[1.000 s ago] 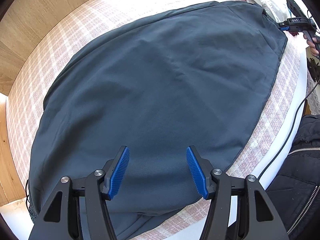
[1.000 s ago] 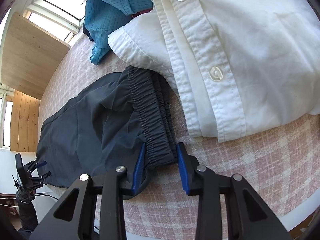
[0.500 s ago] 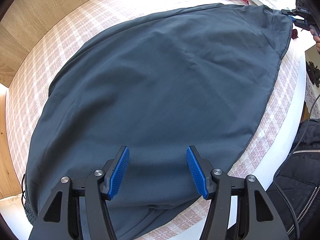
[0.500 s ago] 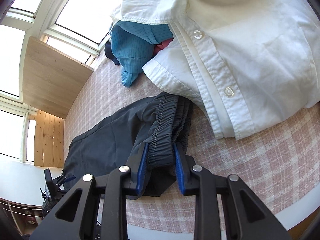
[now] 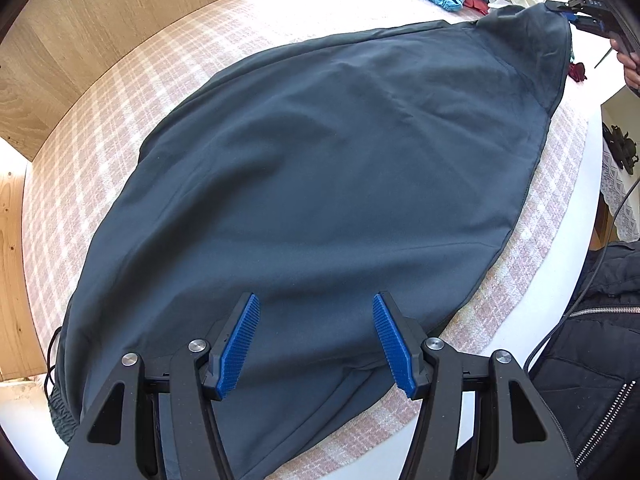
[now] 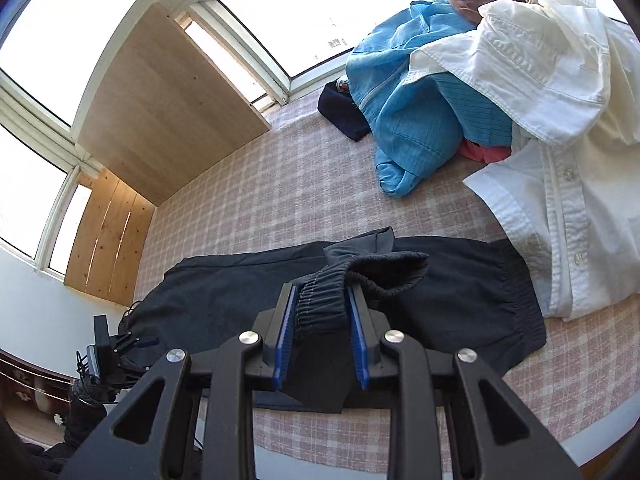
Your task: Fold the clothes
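In the left wrist view, the left gripper (image 5: pixel 316 340) is held low over the near end of the dark trousers (image 5: pixel 320 184), its ridged blue pads (image 5: pixel 239 346) spread wide apart with nothing caught between them. The trousers are laid out flat and smooth along the pink checked cloth (image 5: pixel 132 120) that covers the table. At the far top right corner, the trousers' end is seen lifted off the cloth and pinched by the right gripper (image 5: pixel 568 14), with part of a hand (image 5: pixel 631 68) visible behind it. A black zipped jacket (image 5: pixel 600 340) is seen at the right edge, and a wooden panel (image 5: pixel 100 20) at the upper left.

In the right wrist view, the right gripper (image 6: pixel 322 332) is seen clenched on the gathered, elasticated waistband (image 6: pixel 320 304) of the trousers (image 6: pixel 460 292), which is raised above the rest of the garment. What the other view barely shows is made plain here: a heap of clothes beyond, with a crisp white buttoned shirt (image 6: pixel 560 184) overlapping the trousers' right edge, a ribbed blue garment (image 6: pixel 404 96) behind it, and a red one (image 6: pixel 480 152) tucked beneath. Bright windows (image 6: pixel 360 8) are seen behind. The left gripper (image 6: pixel 132 344) is seen small at the lower left, by the trousers' other end.
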Tool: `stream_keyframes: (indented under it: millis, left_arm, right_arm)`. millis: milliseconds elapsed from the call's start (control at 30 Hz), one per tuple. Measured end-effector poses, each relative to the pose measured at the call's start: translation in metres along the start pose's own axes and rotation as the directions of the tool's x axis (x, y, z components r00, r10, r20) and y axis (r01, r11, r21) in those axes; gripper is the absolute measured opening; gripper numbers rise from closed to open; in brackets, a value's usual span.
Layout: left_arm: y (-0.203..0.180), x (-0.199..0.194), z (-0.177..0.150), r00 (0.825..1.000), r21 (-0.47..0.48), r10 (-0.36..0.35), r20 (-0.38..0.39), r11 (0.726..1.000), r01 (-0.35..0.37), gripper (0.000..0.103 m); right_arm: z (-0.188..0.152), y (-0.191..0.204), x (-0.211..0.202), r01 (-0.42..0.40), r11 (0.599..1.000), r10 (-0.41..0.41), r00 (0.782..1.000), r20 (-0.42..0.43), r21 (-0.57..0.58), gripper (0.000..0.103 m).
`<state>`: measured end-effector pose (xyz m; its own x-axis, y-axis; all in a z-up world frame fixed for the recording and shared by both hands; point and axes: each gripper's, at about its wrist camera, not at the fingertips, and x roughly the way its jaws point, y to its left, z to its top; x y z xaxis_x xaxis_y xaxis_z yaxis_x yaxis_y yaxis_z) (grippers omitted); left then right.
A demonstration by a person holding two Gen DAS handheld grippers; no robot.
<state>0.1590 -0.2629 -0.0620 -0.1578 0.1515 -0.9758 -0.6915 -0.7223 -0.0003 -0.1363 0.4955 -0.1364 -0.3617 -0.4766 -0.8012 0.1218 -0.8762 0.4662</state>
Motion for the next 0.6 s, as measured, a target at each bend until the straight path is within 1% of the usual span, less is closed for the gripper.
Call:
stream_keyframes:
  millis: [67, 100, 133, 200, 233, 267, 300, 367, 400, 467, 600]
  left_arm:
    - [0.004, -0.003, -0.008, 1.0, -0.003, 0.004, -0.001, 1.0, -0.004, 0.057]
    - [0.004, -0.004, -0.01, 1.0, -0.003, 0.003, -0.003, 1.0, -0.003, 0.057]
    - [0.005, -0.005, -0.012, 1.0, -0.004, 0.002, -0.004, 1.0, -0.002, 0.057]
    - [0.003, -0.008, -0.015, 1.0, 0.004, 0.003, -0.01, 1.0, -0.003, 0.057]
    - [0.002, -0.009, -0.016, 1.0, 0.012, 0.003, -0.013, 1.0, -0.003, 0.057]
    - [-0.001, -0.01, -0.015, 1.0, 0.02, 0.003, -0.015, 1.0, -0.003, 0.057]
    - [-0.003, -0.012, -0.015, 1.0, 0.026, 0.003, -0.017, 1.0, -0.003, 0.057]
    - [-0.006, -0.014, -0.014, 1.0, 0.035, 0.005, -0.022, 0.999, -0.004, 0.057]
    - [-0.007, -0.015, -0.013, 1.0, 0.04, 0.007, -0.025, 0.999, -0.006, 0.057]
    - [-0.01, -0.016, -0.013, 0.999, 0.052, 0.011, -0.037, 0.999, -0.009, 0.057]
    - [-0.018, -0.021, -0.01, 0.999, 0.081, 0.019, -0.049, 0.997, -0.015, 0.057]
  right_arm:
    - [-0.004, -0.001, 0.003, 0.069, 0.997, -0.069, 0.998, 0.002, -0.019, 0.025]
    - [-0.006, -0.005, 0.005, 0.109, 0.994, -0.109, 0.994, 0.003, -0.026, 0.025]
    - [-0.007, -0.014, 0.008, 0.167, 0.985, -0.167, 0.986, 0.006, -0.033, 0.025]
    - [-0.012, -0.037, 0.016, 0.305, 0.951, -0.306, 0.952, 0.0, -0.05, 0.027]
    - [-0.016, -0.052, 0.022, 0.356, 0.934, -0.356, 0.934, -0.039, -0.022, 0.028]
    - [-0.021, -0.071, 0.026, 0.381, 0.924, -0.376, 0.922, -0.09, 0.035, 0.031]
    - [-0.026, -0.088, 0.028, 0.372, 0.923, -0.358, 0.924, -0.132, 0.101, 0.031]
    - [-0.038, -0.114, 0.029, 0.312, 0.924, -0.28, 0.946, -0.164, 0.222, 0.031]
    - [-0.044, -0.124, 0.029, 0.289, 0.92, -0.25, 0.953, -0.17, 0.266, 0.033]
    - [-0.054, -0.132, 0.028, 0.268, 0.917, -0.23, 0.96, -0.158, 0.296, 0.034]
    - [-0.057, -0.141, 0.03, 0.254, 0.926, -0.221, 0.965, -0.143, 0.281, 0.034]
